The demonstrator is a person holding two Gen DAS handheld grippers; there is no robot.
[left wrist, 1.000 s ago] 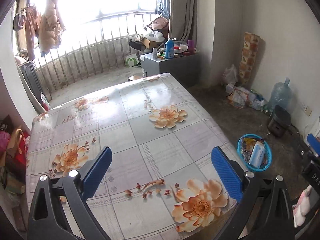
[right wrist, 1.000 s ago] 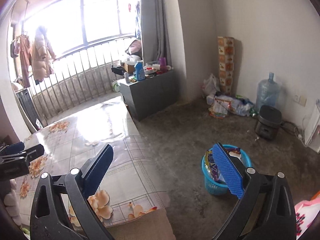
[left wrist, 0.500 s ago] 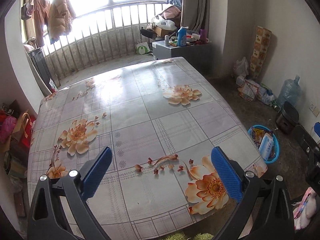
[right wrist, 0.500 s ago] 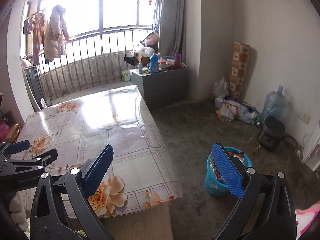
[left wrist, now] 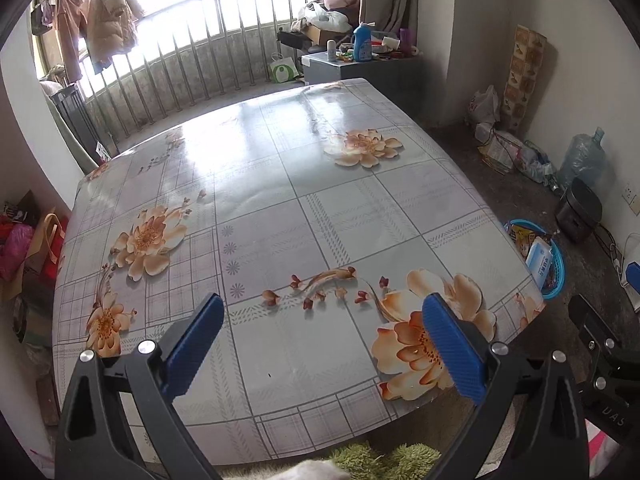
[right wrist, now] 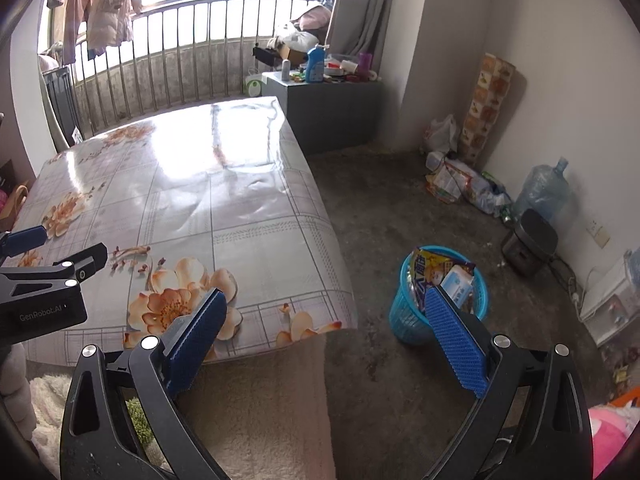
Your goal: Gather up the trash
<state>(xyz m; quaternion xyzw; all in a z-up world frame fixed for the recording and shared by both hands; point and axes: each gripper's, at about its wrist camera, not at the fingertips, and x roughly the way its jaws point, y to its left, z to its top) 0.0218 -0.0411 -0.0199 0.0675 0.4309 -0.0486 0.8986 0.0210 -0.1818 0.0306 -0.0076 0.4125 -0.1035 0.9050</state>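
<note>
A blue plastic basket (right wrist: 404, 316) stands on the concrete floor right of the table, holding snack wrappers and a white-blue packet (right wrist: 456, 284). It also shows in the left wrist view (left wrist: 554, 276). My left gripper (left wrist: 320, 328) is open and empty, over the near edge of the floral table (left wrist: 280, 208). My right gripper (right wrist: 324, 328) is open and empty, above the table's near right corner, with the basket just behind its right finger. The left gripper shows at the left edge of the right wrist view (right wrist: 44, 264).
A grey cabinet (right wrist: 332, 108) with bottles stands behind the table. Bags and litter (right wrist: 460, 180), a water jug (right wrist: 544, 192) and a dark cooker (right wrist: 528, 240) line the right wall. A beige cloth (right wrist: 264, 408) lies below the table edge.
Both grippers have pulled back and up from the table, so more of the tabletop and its near edge shows. Both stay open and empty.
</note>
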